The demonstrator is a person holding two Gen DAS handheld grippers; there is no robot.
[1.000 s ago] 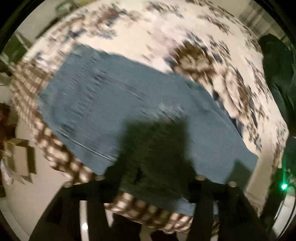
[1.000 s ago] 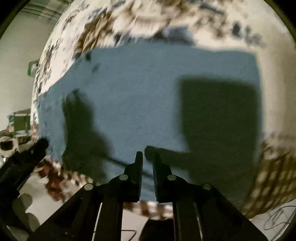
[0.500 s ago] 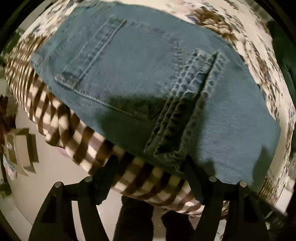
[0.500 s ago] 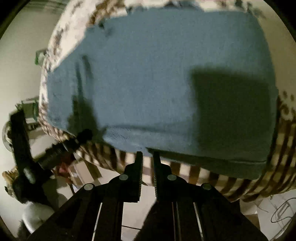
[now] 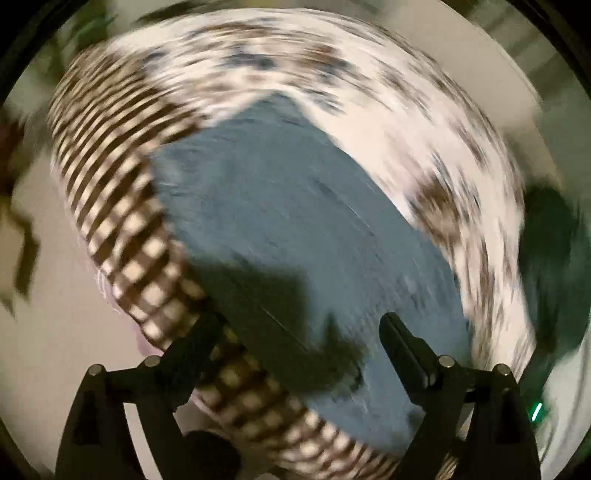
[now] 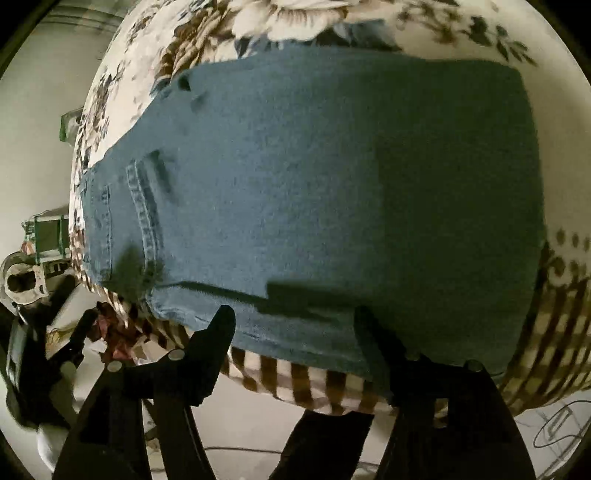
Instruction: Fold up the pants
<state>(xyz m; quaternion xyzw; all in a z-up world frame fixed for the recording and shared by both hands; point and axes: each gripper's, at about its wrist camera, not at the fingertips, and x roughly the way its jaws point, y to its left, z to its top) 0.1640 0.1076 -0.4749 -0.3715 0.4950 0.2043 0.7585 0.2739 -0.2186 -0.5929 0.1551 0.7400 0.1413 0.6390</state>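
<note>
Folded jeans (image 6: pixel 314 192) on floral bedspread (image 6: pixel 332 22); both grippers' jaws just opened wide, empty

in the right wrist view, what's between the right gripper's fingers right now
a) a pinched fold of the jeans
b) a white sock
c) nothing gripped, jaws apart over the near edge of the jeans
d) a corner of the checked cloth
c: the right gripper has just been opening, its fingers stand wide apart over the near hem of the folded jeans with no denim pinched between them; the jeans lie flat on the flowered cover.
</note>
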